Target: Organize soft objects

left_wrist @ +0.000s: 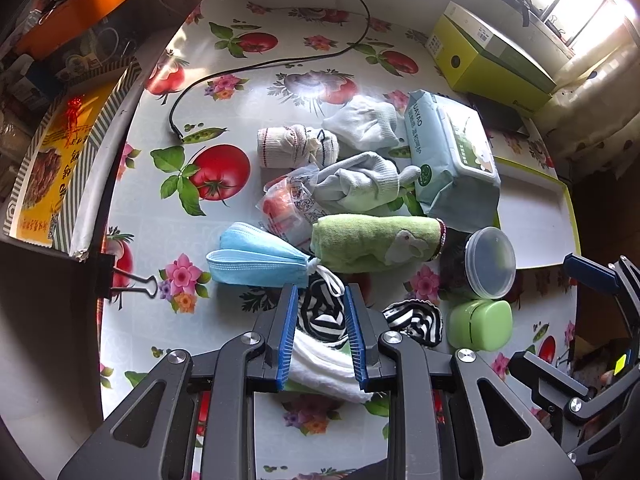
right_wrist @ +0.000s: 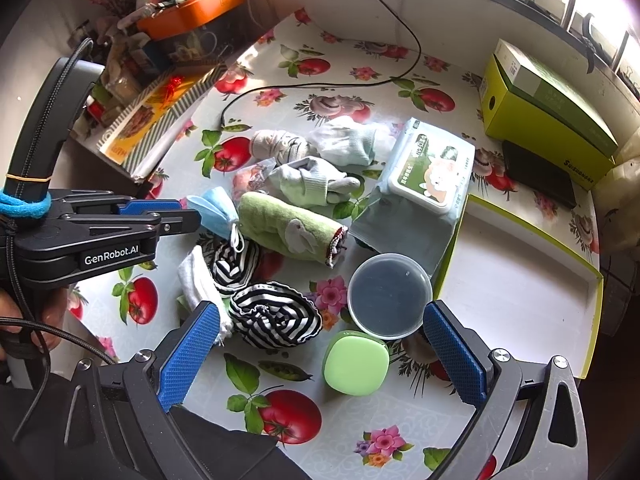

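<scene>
Two grippers: left (left_wrist: 320, 292) fingers clenched on striped sock (left_wrist: 322, 316) (white cloth (left_wrist: 324, 368) too), right (right_wrist: 320, 328) released.

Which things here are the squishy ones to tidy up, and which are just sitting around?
To tidy (soft):
striped sock bundle
white sock
green towel roll
blue face mask
grey socks
pale blue socks
beige socks

Just lying about:
wet wipes pack
round plastic tub
green case
yellow-green box
black cable
binder clip
</scene>
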